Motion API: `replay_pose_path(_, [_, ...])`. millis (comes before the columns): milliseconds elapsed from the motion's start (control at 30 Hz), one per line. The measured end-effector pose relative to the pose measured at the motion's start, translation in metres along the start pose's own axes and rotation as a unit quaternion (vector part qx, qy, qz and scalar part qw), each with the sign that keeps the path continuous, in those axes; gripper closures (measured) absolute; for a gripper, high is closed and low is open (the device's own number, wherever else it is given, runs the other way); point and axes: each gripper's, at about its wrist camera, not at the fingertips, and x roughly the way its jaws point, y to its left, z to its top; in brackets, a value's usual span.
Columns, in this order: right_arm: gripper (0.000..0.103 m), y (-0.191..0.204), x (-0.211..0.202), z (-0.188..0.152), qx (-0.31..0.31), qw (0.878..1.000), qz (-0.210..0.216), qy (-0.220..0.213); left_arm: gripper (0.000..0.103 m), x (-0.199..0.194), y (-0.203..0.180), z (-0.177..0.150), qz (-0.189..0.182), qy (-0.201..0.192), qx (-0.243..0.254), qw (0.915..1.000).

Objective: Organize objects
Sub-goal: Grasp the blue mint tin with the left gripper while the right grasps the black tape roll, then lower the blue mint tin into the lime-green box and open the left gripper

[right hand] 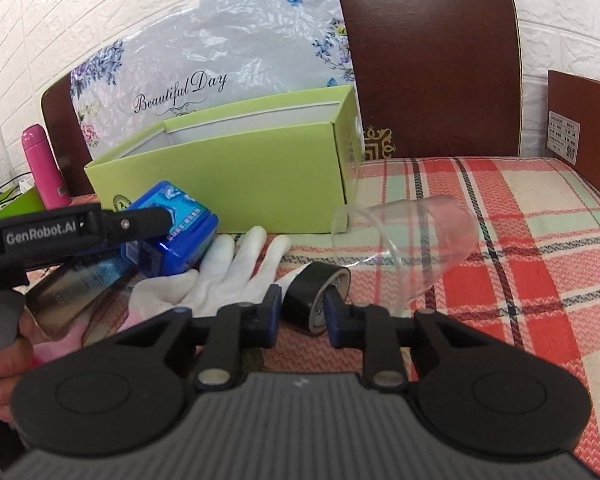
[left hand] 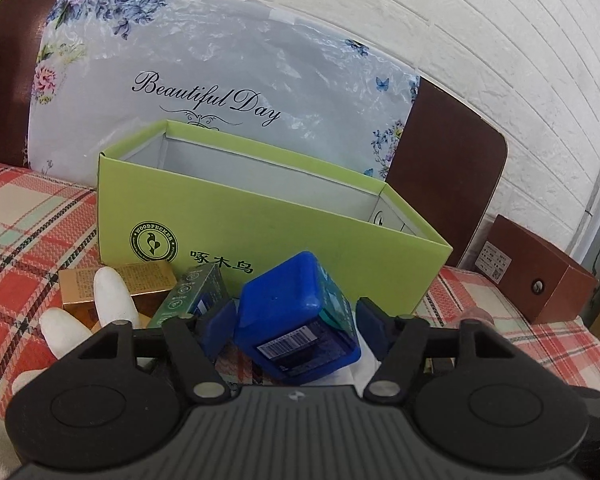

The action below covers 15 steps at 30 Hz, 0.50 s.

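Observation:
A green open-topped box (left hand: 268,220) stands on the plaid cloth; it also shows in the right wrist view (right hand: 236,184). My left gripper (left hand: 296,324) has its jaws around a blue plastic container (left hand: 300,320), the left pad touching it and a small gap at the right pad; the container looks lifted and tilted in front of the box and shows in the right wrist view (right hand: 172,236). My right gripper (right hand: 302,314) is closed on a black tape roll (right hand: 314,294) lying on the cloth. A white glove (right hand: 228,268) lies beside the roll.
A gold box (left hand: 140,280) and a dark green packet (left hand: 196,292) lie left of the container. A clear plastic cup (right hand: 412,248) lies on its side. A pink bottle (right hand: 44,164) stands far left. A brown box (left hand: 540,276) sits at the right. A silver packet (right hand: 72,292) lies low left.

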Motion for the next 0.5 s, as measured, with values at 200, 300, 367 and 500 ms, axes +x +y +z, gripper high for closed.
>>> replay_pose_path(200, [0.078, -0.005, 0.005, 0.001, 0.016, 1.0, -0.007, 0.0, 0.021, 0.011, -0.013, -0.003, 0.018, -0.004, 0.033, 0.9993])
replay_pose_path(300, [0.082, -0.004, 0.003, 0.0, 0.013, 1.0, -0.005, -0.006, 0.025, 0.012, -0.012, -0.004, 0.012, -0.006, 0.035, 0.9993])
replay_pose_path(367, [0.085, -0.001, 0.0, 0.001, 0.005, 1.0, -0.006, -0.015, 0.044, 0.011, -0.01, -0.003, 0.013, -0.007, 0.031, 0.9994])
replay_pose_path(500, [0.085, 0.004, -0.006, 0.002, -0.01, 0.999, -0.006, -0.032, 0.046, 0.01, -0.008, -0.004, 0.007, -0.009, 0.032, 0.9994])
